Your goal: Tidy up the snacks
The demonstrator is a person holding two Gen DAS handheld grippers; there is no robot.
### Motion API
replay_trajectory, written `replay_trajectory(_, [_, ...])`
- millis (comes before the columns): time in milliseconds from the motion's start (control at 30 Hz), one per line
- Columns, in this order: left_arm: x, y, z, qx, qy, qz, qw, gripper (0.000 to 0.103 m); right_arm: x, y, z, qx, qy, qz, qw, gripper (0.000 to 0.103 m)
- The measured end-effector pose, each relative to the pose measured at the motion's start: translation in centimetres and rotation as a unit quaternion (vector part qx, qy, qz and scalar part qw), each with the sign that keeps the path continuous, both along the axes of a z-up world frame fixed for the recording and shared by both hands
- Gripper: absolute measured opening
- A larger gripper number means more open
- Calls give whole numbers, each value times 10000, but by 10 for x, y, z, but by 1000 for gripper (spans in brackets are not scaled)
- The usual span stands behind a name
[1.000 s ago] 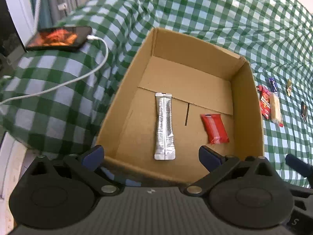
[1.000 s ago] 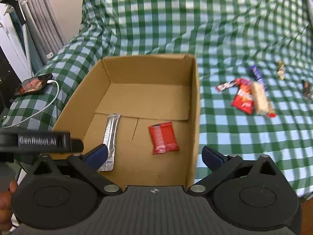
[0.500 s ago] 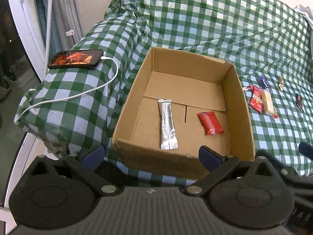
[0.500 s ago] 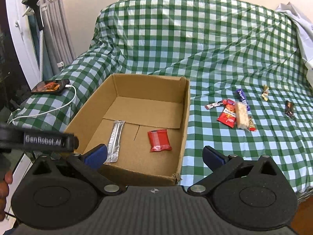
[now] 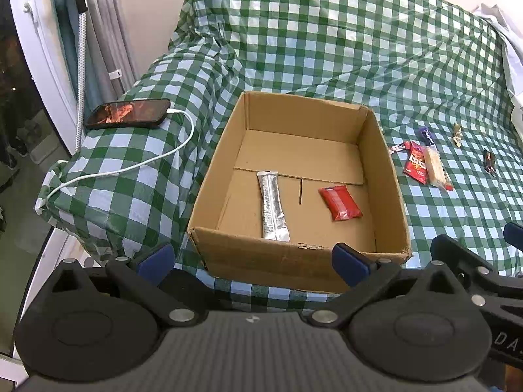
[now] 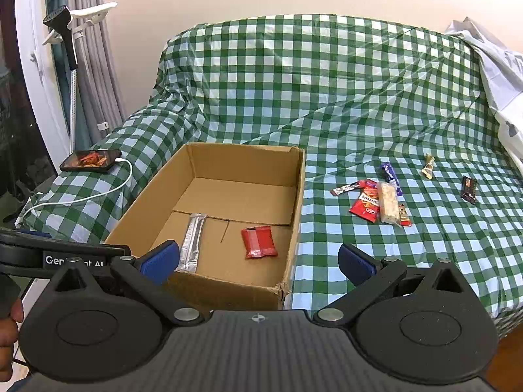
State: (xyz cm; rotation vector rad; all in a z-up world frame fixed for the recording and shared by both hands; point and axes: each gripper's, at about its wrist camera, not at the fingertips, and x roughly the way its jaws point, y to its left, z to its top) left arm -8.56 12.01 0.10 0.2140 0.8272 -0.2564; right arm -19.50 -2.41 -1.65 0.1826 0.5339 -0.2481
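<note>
1. Your hand (image 6: 8, 336) is cut off by the right wrist view's left edge.
2. The print on the small dark brown snack bar (image 6: 468, 189) is too small to read.
3. The white charging cable (image 5: 124, 170) runs down behind the green checked cover's (image 5: 327, 49) edge.

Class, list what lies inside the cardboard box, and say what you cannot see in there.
Inside the cardboard box lie a silver stick packet and a red snack packet. The near wall hides a strip of the floor.

The left hand-held gripper (image 5: 251, 259) is held level with its blue-padded fingers spread wide and empty. The right hand-held gripper (image 6: 258, 261) is likewise spread and empty. A hand (image 6: 8, 336) shows at the left edge of the right wrist view.
</note>
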Motion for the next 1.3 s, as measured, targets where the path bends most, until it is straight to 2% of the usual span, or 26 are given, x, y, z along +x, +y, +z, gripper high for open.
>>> replay_trajectory(1300, [1,-3,-6,193,35,-41,9998,103,2,-1,-7,105,15,64,9999,102])
